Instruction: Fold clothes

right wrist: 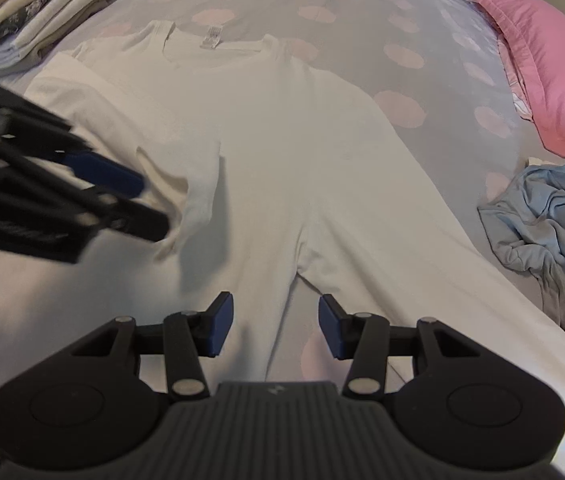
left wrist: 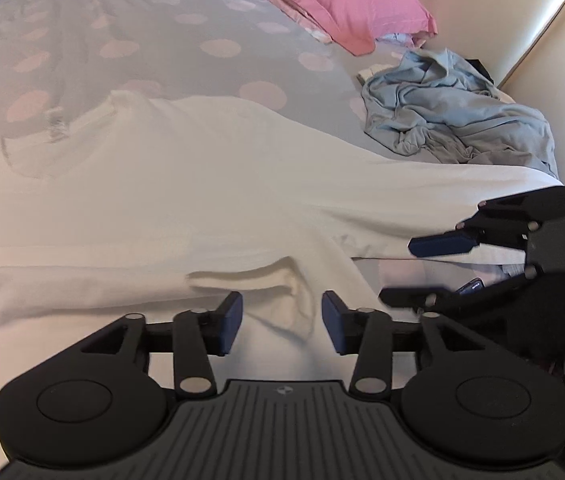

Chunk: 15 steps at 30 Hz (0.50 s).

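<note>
White T-shirt (right wrist: 266, 128) lying spread on the bed (right wrist: 362, 12).
Left gripper (left wrist: 282, 322) and right gripper (right wrist: 275, 326) are hovering open-jawed over its hem at the bed's near edge, collar lying straight ahead.

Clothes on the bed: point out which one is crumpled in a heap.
The light blue garment beside the pink pillow. The white T-shirt lies spread flat, and the others sit folded in a stack.

White T-shirt (left wrist: 202, 184) on dotted bedspread (left wrist: 142, 40), gaping left gripper (left wrist: 282, 322) over its sleeve.
</note>
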Tool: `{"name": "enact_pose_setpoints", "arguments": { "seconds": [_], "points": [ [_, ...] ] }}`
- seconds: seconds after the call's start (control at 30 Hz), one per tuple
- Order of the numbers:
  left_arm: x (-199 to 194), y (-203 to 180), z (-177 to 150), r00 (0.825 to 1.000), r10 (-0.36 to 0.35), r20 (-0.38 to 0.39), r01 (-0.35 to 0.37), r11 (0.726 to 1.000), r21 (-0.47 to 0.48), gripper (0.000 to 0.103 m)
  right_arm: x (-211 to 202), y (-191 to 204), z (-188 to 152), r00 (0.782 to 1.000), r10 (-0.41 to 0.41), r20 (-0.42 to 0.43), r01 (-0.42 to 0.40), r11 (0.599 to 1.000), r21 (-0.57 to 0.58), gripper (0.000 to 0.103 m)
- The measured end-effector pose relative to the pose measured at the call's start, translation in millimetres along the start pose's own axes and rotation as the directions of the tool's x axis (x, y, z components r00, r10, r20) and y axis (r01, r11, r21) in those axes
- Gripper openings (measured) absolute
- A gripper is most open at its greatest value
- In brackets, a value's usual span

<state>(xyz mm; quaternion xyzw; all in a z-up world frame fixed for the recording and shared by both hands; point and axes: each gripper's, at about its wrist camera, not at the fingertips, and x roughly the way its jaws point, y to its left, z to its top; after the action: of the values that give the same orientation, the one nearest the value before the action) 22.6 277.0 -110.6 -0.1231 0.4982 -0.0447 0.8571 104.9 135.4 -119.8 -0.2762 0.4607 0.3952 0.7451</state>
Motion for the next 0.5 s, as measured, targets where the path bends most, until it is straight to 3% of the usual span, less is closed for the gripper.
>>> {"name": "enact_pose_setpoints", "arguments": {
  "seconds": [0.17, 0.27, 0.4, 0.5],
  "points": [
    [-46.3, 48.1, -22.4, 0.994, 0.104, 0.019, -0.104, 0.995, -0.012, 0.044, -4.4, -5.6, 11.4, 0.998, 0.033, 0.056, -0.038, 0.996, 0.085, 0.051],
    [-68.8, 86.1, -40.8, 0.982, 0.19, 0.011, -0.189, 0.981, -0.045, 0.045, -4.3, -3.7, 20.8, 0.993, 0.071, 0.094, -0.083, 0.988, 0.131, 0.051],
    [-88.3, 134.0, -68.5, 0.964, 0.267, -0.018, -0.267, 0.958, -0.104, 0.045, -2.3, 18.6, 34.2, 0.986, 0.113, 0.121, -0.122, 0.99, 0.07, 0.051],
    [-87.8, 159.8, -80.1, 0.958, 0.284, -0.043, -0.288, 0.946, -0.152, 0.045, 3.6, 38.9, 44.1, 0.984, 0.129, 0.126, -0.127, 0.992, -0.017, 0.051]
  ]
}}
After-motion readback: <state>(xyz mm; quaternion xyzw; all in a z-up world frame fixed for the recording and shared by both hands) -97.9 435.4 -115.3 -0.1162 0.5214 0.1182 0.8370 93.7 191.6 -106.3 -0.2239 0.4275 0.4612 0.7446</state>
